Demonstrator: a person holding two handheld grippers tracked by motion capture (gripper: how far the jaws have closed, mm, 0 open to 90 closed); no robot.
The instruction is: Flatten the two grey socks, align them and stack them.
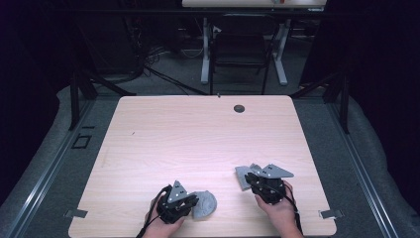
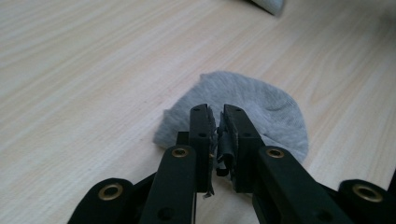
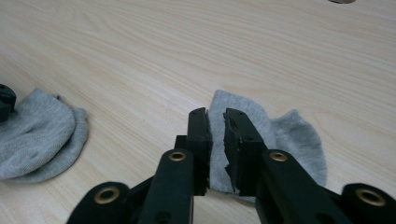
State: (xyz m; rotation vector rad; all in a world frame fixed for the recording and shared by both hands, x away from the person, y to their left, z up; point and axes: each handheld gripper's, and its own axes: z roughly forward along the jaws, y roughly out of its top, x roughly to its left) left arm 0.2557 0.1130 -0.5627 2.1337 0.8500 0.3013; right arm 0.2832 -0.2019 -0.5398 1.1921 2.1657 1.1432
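Two grey socks on a light wooden table [image 1: 148, 139], both near the six o'clock edge, well apart from each other.

Left sock [image 1: 205, 204] at about seven o'clock from the table's middle, rounded and bunched. Left gripper [image 1: 190, 202] just at its nine o'clock side, held in a hand [image 1: 161, 225] coming in from the bottom. In the left gripper view, black jaws nearly together above the sock [image 2: 261, 105], a thin gap between the pads; a dark scrap in that gap, possibly worn pad lining rather than cloth. No firm pinch on the fabric to be made out.

Right sock [image 1: 242, 177] at about five o'clock, flatter, partly under the right gripper [image 1: 253, 179], held by the other hand [image 1: 280, 210]. In the right gripper view, jaws narrow, standing over the sock [image 3: 299, 135] with grey cloth visible in the slit; whether pressed or merely behind, hard to tell.

A small dark round grommet [image 1: 239, 108] near the twelve o'clock edge.
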